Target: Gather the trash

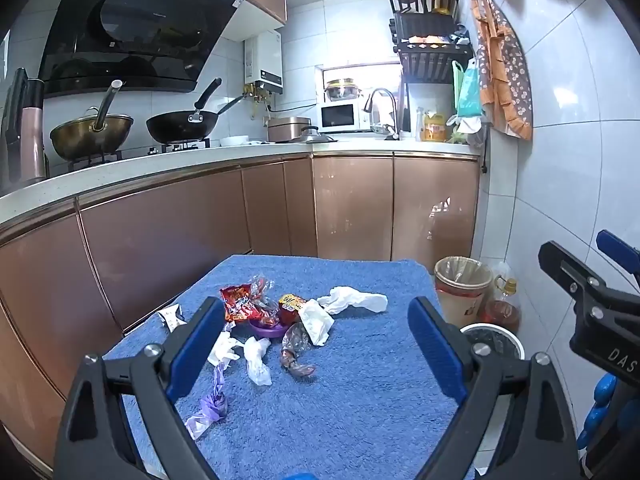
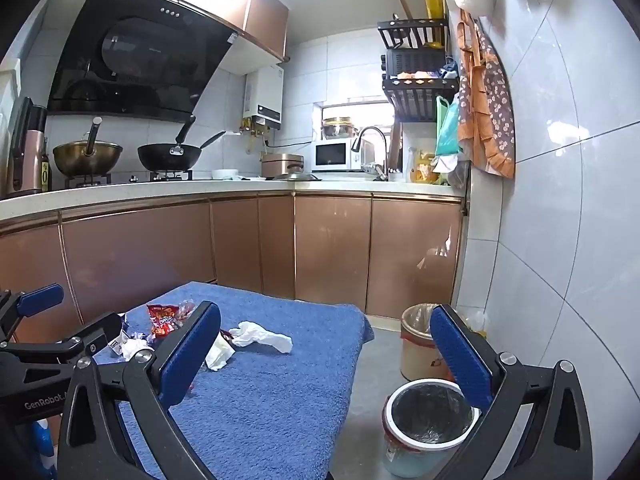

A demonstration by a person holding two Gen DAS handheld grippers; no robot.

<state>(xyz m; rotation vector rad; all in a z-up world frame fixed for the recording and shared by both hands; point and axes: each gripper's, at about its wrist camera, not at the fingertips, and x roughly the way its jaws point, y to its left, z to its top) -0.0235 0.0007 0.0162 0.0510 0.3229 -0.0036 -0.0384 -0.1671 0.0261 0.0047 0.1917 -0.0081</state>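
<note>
The blue towel (image 1: 352, 380) covers a low table; its far edge stops short of the copper-coloured cabinets (image 1: 352, 204), leaving a strip of floor between. Its right edge drops to grey floor (image 2: 368, 380), where a white-rimmed bin with a black liner (image 2: 430, 410) stands just beside the table and a beige bin with a clear liner (image 2: 416, 344) stands behind it, near the tiled wall (image 2: 560, 240). The left gripper (image 1: 316, 344) hangs above the near half of the towel, jaws fully apart and empty. The right gripper (image 2: 326, 354) hangs over the towel's right edge, jaws likewise wide apart with nothing between them, its right finger in line with the white-rimmed bin. The trash lies clustered on the far-left part of the towel: a red snack wrapper (image 1: 238, 302), crumpled white tissues (image 1: 352, 298), a purple dish (image 1: 266, 330), a clear wrapper (image 1: 296, 348) and a purple bag scrap (image 1: 212, 404). The towel's right and near portions lie bare. Two woks (image 1: 182, 122) sit on the stove on the countertop (image 1: 160, 164) beyond.
</note>
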